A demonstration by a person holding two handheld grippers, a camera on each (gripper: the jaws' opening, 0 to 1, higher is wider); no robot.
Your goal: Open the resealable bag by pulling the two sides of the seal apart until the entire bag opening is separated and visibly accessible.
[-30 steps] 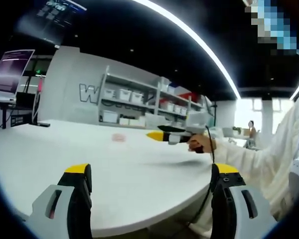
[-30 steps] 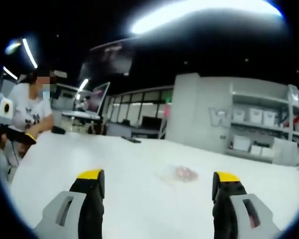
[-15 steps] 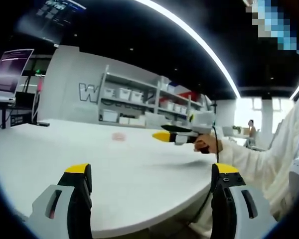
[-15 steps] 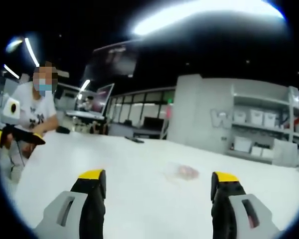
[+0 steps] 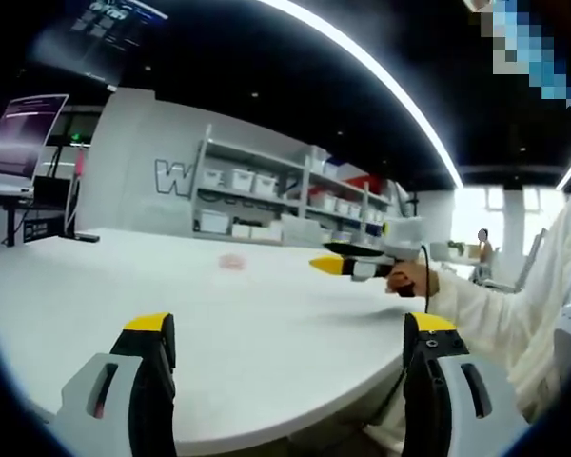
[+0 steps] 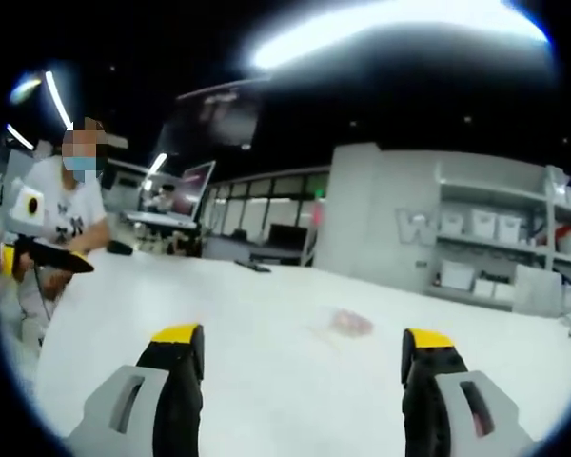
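A small clear resealable bag [image 5: 231, 261] with something pink inside lies flat on the white table [image 5: 124, 286], far ahead of both grippers. In the right gripper view the bag [image 6: 347, 324] sits ahead between the jaws. My left gripper [image 5: 287, 341] is open and holds nothing. My right gripper [image 6: 305, 347] is open too, jaws wide apart over the table. In the left gripper view the right gripper [image 5: 347, 262] comes in from the right, held in a hand with a white sleeve [image 5: 495, 309]. In the right gripper view the left gripper [image 6: 40, 249] shows at the left, held by the person.
Shelves with white bins [image 5: 266, 195] stand behind the table. A monitor [image 5: 24, 133] and desks are at the far left. A dark small object [image 6: 252, 268] lies at the table's far edge. The table's near rim [image 5: 295, 419] curves below my left gripper.
In the left gripper view the right gripper has drifted rightward, away from the bag. The right gripper view has shifted slightly. The bag has not moved.
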